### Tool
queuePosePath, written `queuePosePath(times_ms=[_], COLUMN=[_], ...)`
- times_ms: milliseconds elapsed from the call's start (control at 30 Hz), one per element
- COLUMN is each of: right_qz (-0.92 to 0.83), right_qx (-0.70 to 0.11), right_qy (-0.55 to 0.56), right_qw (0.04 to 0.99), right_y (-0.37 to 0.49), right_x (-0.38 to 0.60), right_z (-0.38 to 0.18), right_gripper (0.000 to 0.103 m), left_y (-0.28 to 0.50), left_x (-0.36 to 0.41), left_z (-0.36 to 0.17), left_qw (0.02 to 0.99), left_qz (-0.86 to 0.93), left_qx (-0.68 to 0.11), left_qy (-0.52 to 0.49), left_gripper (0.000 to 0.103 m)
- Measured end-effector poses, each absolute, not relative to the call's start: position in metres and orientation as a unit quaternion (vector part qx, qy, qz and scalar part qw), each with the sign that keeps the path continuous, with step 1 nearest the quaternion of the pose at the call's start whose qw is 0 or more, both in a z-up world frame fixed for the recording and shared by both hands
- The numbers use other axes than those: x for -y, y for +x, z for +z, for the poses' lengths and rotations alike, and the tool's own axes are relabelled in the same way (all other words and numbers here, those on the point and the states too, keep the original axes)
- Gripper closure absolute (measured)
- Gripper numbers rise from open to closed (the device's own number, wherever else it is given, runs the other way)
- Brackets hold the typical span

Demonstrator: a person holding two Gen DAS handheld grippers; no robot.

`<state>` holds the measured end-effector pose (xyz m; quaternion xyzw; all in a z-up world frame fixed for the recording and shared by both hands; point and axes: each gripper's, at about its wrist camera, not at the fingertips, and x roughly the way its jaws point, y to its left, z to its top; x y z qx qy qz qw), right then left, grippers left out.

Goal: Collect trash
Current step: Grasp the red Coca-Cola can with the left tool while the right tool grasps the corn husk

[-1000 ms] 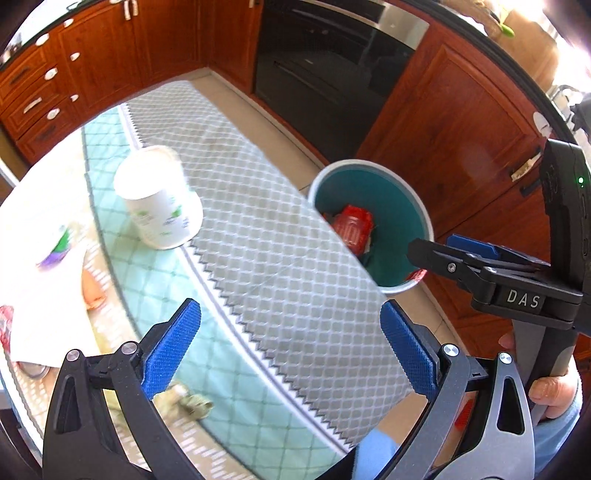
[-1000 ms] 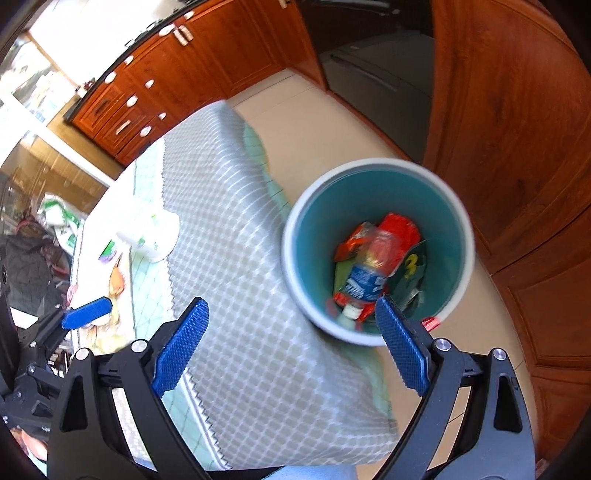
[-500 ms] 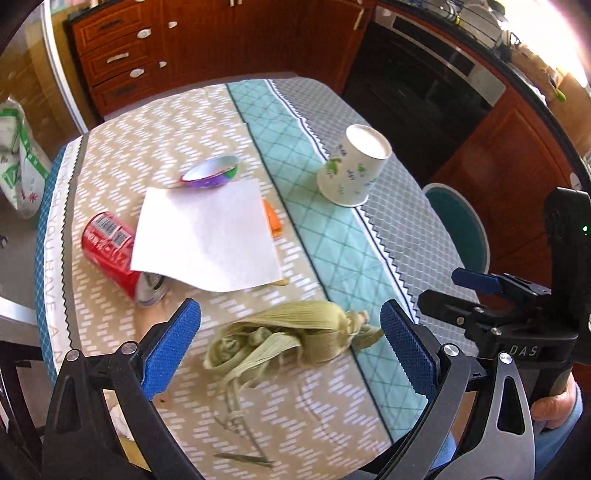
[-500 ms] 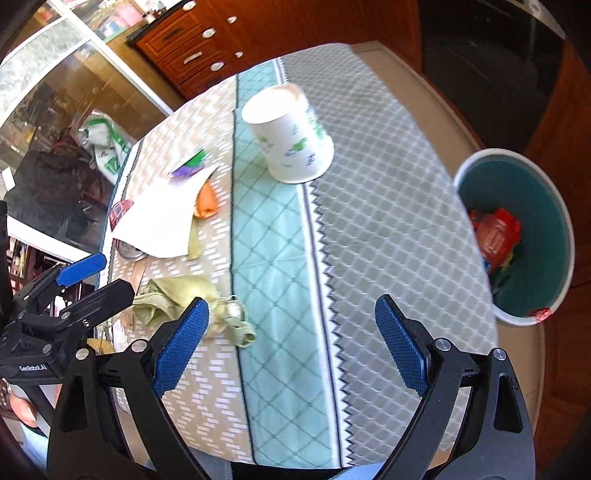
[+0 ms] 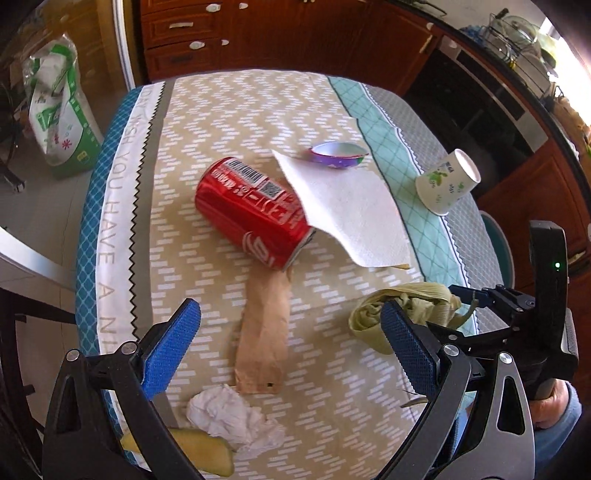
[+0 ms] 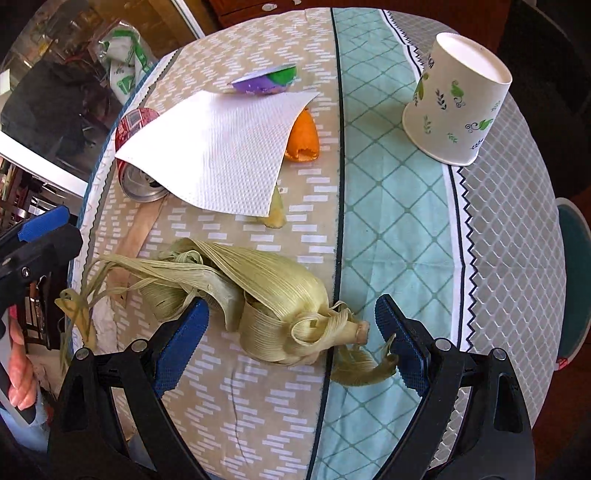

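My left gripper (image 5: 291,347) is open above a flat brown paper bag (image 5: 263,332), with a crumpled white tissue (image 5: 232,419) and a yellow peel (image 5: 201,448) near its left finger. A red soda can (image 5: 251,212) lies on its side under a white paper napkin (image 5: 347,210). My right gripper (image 6: 291,343) is open, its fingers on either side of a pale green corn husk (image 6: 255,291), which also shows in the left wrist view (image 5: 402,306). The teal trash bin (image 6: 574,280) stands on the floor at the table's right.
An upturned paper cup (image 6: 456,99) stands on the teal stripe. An orange peel (image 6: 303,138) and a purple foil lid (image 6: 267,79) lie by the napkin. A green-white bag (image 5: 55,107) sits on the floor at left. Wooden cabinets (image 5: 258,33) stand behind.
Both grippers swung from the bin back over the table and came lower. The left now hovers over the brown bag; the right now straddles the corn husk. Both stayed open.
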<state>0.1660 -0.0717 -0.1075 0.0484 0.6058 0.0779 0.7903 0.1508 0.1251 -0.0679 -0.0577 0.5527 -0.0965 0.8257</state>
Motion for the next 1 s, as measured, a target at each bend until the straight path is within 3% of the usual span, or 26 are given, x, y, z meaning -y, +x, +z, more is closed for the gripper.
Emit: queuePosePath(times_ms=[67, 100, 133, 200, 600, 1000], right_qz=[0.08, 0.083, 0.081, 0.083, 0.025, 0.019], right_qx=[-0.608, -0.608, -0.605, -0.596, -0.553, -0.562], right_qy=[0.045, 0.039, 0.028, 0.023, 0.094, 0.118], right_qw=[0.789, 0.789, 0.792, 0.798, 0.828, 0.818], right_y=[0.163, 0.161, 0.159, 0.155, 0.144, 0.153], right_x=[0.069, 0.067, 0.064, 0.06, 0.127, 0.134], right_z=[-0.111, -0.112, -0.111, -0.106, -0.061, -0.077], right_gripper=[0.02, 0.033, 0.04, 0.047, 0.048, 0.047], left_y=[0.154, 0.157, 0.159, 0.168, 0.234, 0.253], left_x=[-0.135, -0.139, -0.144, -0.151, -0.174, -0.138], left_z=[-0.074, -0.077, -0.079, -0.083, -0.09, -0.115], left_qw=[0.823, 0.821, 0.821, 0.82, 0.815, 0.806], left_qz=[-0.089, -0.085, -0.081, -0.072, -0.027, -0.033], left_qx=[-0.558, -0.56, -0.561, -0.562, -0.565, -0.584], left_qy=[-0.066, -0.07, -0.074, -0.081, -0.125, -0.089], left_gripper=[0.005, 0.005, 0.005, 0.005, 0.005, 0.005])
